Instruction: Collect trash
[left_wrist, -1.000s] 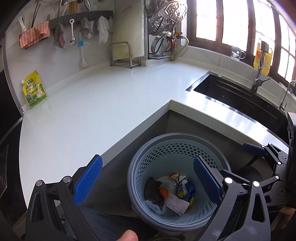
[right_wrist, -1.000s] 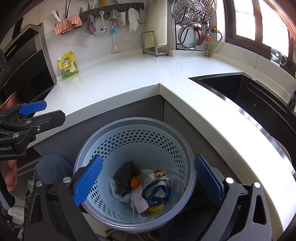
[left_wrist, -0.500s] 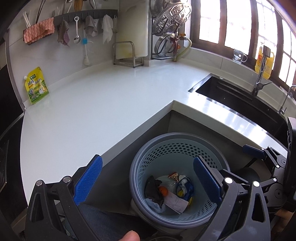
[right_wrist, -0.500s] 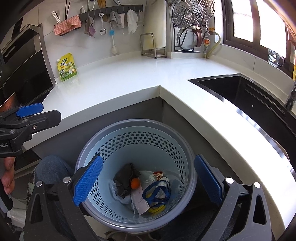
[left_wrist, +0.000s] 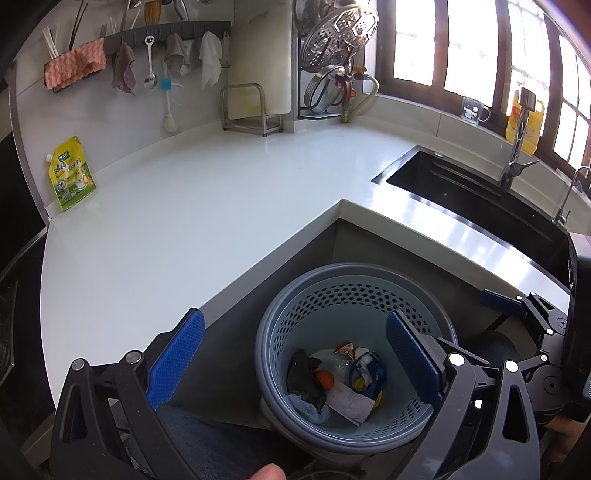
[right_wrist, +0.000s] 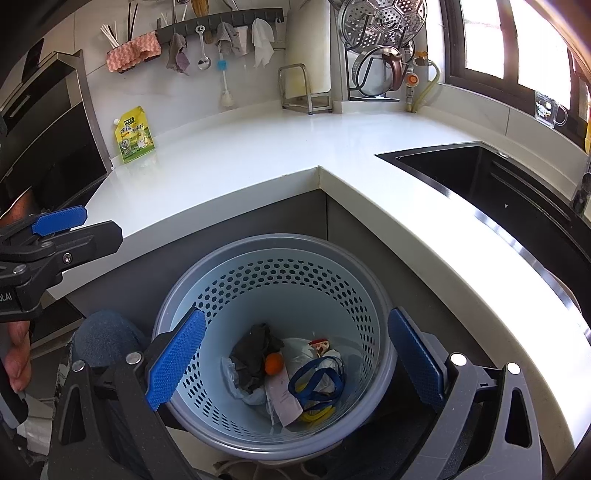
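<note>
While both claws hang spread and empty, I hover over the basket (right_wrist: 271, 247) by the counter (left_wrist: 177, 221).
Its trash (right_wrist: 284, 373) looks light, crumply; I'd pinch a loose edge.

Daylight from blown-out windows (left_wrist: 417, 40); glare on white countertop (right_wrist: 258, 147); sharp focus; fisheye-bent, dark corners.

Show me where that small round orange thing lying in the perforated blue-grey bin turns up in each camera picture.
Left wrist view: the small round orange thing sits low and right of centre, beside a dark crumpled rag.
Right wrist view: it lies just left of centre, low down.
Shared landmark: the yellow-green pouch leaning against the wall.
</note>
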